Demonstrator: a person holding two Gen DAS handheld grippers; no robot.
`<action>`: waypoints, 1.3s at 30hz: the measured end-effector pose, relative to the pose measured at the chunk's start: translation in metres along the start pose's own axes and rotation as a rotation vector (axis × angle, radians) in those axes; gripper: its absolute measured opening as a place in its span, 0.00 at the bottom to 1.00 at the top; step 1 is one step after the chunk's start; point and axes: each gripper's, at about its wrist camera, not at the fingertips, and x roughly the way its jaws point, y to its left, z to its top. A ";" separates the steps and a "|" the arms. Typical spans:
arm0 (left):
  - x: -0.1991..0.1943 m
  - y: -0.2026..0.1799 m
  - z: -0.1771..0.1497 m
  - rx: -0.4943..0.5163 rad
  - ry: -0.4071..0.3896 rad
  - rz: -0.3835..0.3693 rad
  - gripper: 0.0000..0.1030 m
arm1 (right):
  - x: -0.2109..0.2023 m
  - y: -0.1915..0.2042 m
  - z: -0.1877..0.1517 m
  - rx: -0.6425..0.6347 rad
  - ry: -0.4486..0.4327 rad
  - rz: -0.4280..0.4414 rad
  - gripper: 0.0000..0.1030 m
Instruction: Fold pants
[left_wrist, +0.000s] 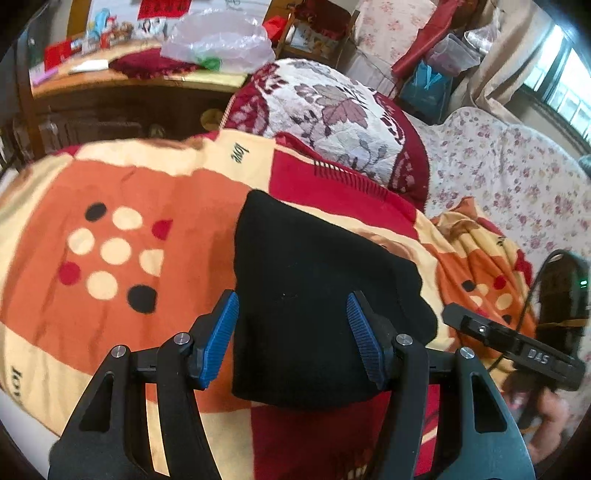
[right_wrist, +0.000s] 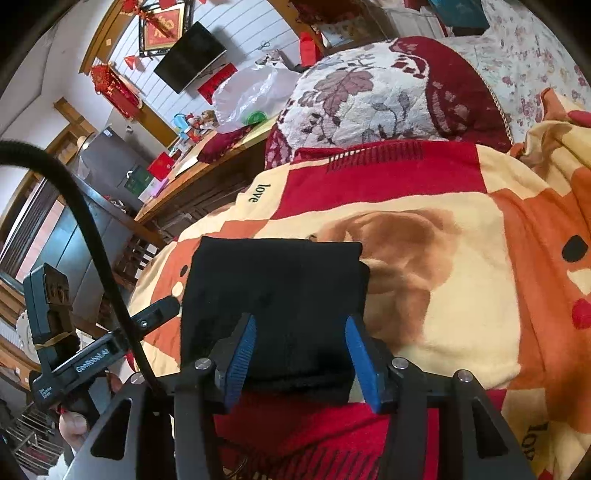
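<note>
The black pants lie folded into a compact rectangle on the orange, red and cream blanket. My left gripper hovers over the bundle's near half, open, its blue pads standing clear on either side of the cloth. In the right wrist view the same black pants sit in front of my right gripper, which is open too, with the near edge of the bundle lying between and under its blue pads without being pinched. One black finger of the right gripper shows at the far right of the left view.
A thick folded quilt with a maroon leaf pattern lies just beyond the pants. A floral bedspread extends to the right. A wooden table with a plastic bag stands past the bed's far-left edge. A cable arcs at left.
</note>
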 end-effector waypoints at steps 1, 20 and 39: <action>0.003 0.003 0.001 -0.015 0.014 -0.015 0.66 | 0.002 -0.002 0.000 0.006 0.001 0.001 0.56; 0.035 0.035 0.000 -0.121 0.116 -0.167 0.70 | 0.064 -0.047 -0.011 0.220 0.135 0.184 0.64; 0.065 0.029 -0.006 -0.104 0.155 -0.125 0.77 | 0.072 -0.041 -0.014 0.199 0.149 0.179 0.62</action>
